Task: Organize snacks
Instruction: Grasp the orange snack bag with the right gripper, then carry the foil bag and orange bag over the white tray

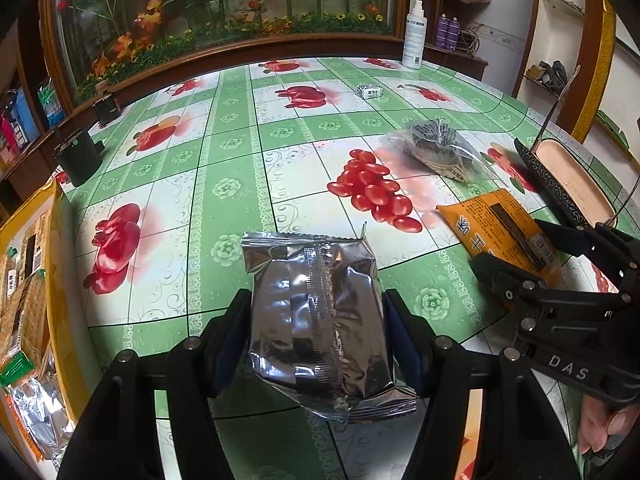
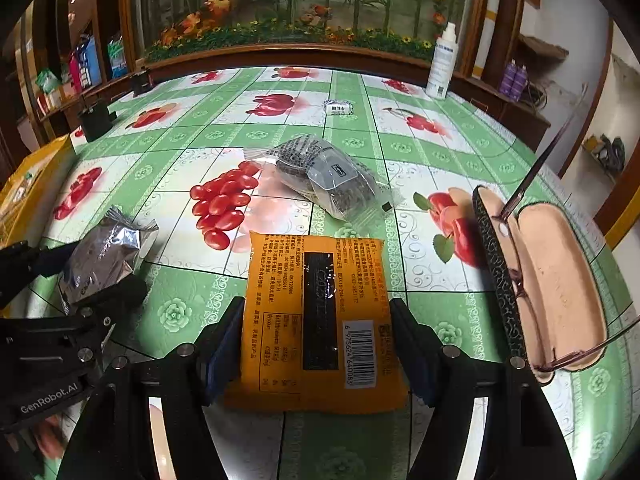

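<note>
**Two packets gripped, box off to the left**

The left gripper [image 1: 316, 316] had its jaws closed on the silver foil packet [image 1: 316, 312], whose long axis ran straight ahead between the pads, its far end low over the tabletop [image 1: 224, 152]. The right gripper [image 2: 316, 344] likewise gripped the orange snack packet [image 2: 316, 320] lengthwise. The yellow box [image 1: 60, 248], already holding snacks, stood at the left edge, just beside the left gripper and well apart from the right one. So the silver packet probably had the shorter trip. A clear-wrapped snack [image 2: 320, 176] lay ungripped farther ahead.
</note>
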Available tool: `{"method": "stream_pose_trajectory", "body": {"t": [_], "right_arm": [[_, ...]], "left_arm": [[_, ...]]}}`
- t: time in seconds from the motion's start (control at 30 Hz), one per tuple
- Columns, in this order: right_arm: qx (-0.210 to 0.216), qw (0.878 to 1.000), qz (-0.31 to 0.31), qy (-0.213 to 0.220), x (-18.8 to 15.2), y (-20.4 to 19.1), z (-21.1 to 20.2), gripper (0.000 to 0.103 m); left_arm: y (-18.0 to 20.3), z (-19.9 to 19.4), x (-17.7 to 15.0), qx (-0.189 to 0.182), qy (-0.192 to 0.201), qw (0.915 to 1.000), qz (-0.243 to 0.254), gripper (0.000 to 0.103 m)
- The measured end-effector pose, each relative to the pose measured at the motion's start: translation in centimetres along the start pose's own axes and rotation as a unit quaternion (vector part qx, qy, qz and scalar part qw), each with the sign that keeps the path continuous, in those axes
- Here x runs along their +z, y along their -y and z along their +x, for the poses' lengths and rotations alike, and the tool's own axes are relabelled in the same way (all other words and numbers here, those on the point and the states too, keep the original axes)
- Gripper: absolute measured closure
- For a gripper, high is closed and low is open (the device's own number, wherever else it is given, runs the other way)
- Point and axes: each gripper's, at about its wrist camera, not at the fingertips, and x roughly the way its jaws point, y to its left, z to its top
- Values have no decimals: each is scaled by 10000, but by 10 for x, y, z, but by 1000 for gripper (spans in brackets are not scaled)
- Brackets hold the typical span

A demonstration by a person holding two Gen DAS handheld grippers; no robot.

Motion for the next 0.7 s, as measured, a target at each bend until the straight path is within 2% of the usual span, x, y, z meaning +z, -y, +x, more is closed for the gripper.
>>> {"method": "stream_pose_trajectory", "body": {"t": [0.1, 0.23, 0.7], "right_arm": [[154, 9996, 216, -36, 0, 6, 2, 29], [127, 9997, 221, -44, -1, 4, 2, 28], [78, 9997, 229, -78, 1, 1, 3, 26]], "left_arm": [[-1, 0, 0, 16, 0, 10000, 1, 37], [-1, 1, 0, 59, -20, 10000, -36, 32], [-2, 2, 0, 104, -37, 9999, -57, 26]]}}
